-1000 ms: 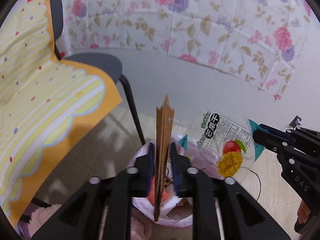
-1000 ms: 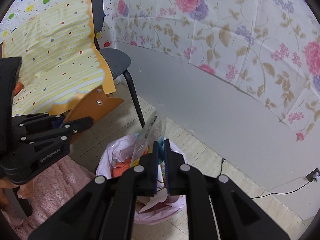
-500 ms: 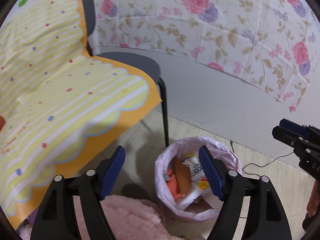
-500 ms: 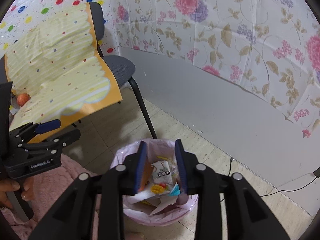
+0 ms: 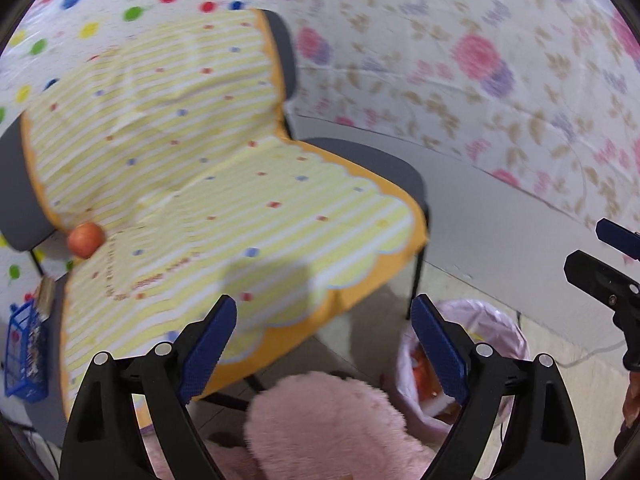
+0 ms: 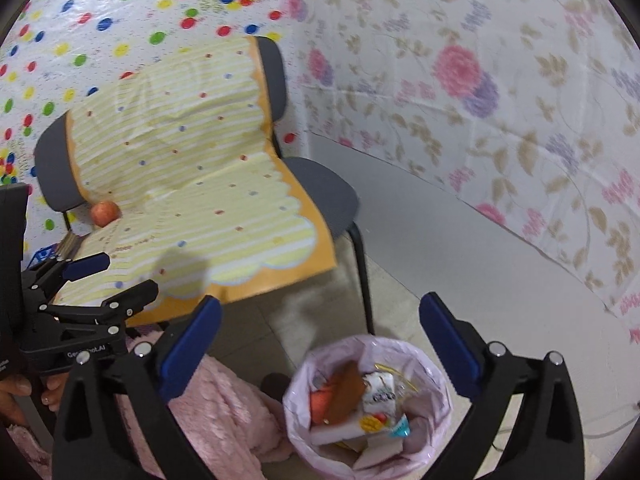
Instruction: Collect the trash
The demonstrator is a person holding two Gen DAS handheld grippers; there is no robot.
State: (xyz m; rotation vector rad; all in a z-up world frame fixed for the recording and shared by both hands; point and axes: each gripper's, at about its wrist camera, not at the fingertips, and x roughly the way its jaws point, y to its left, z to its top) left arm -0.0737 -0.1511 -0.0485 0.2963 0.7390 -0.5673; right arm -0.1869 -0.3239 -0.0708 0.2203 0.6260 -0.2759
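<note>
While floral sheeting (image 6: pixel 500 92) covers the wall across the upper right of both wrist views and a polka-dot sheet (image 6: pixel 132 12) fills the upper left, a grey panel (image 6: pixel 460 240) runs along the wall's foot down to a pale tiled floor (image 6: pixel 408 300). Left of centre stands a dark chair (image 6: pixel 324 192) on thin black legs, draped in a yellow-striped cloth with an orange scalloped border (image 6: pixel 192 184) that hangs over the seat's front edge. A pink fluffy cushion or rug (image 5: pixel 332 424) lies at the lower centre of the left wrist view, just beside the bin and partly behind the tool's fingers. The bin with a pink liner (image 6: pixel 372 404) sits on the floor near the chair's front leg, low and right of centre in the right wrist view; inside it lie a brown piece of card (image 6: pixel 344 392), a printed snack wrapper (image 6: pixel 378 394) and other scraps, the trash resting in the bin and apart from both tools. A blue wire basket (image 5: pixel 24 352) stands at the far left edge of the left wrist view. A small orange-red fruit (image 6: pixel 105 213) rests on the cloth against the chair back. The left tool (image 5: pixel 324 344) is opening, blue pads wide apart, nothing between them; the right tool (image 6: pixel 340 352) is likewise opening, spread wide above the bin and gripping nothing. A thin cable (image 6: pixel 612 428) trails along the floor at lower right.
</note>
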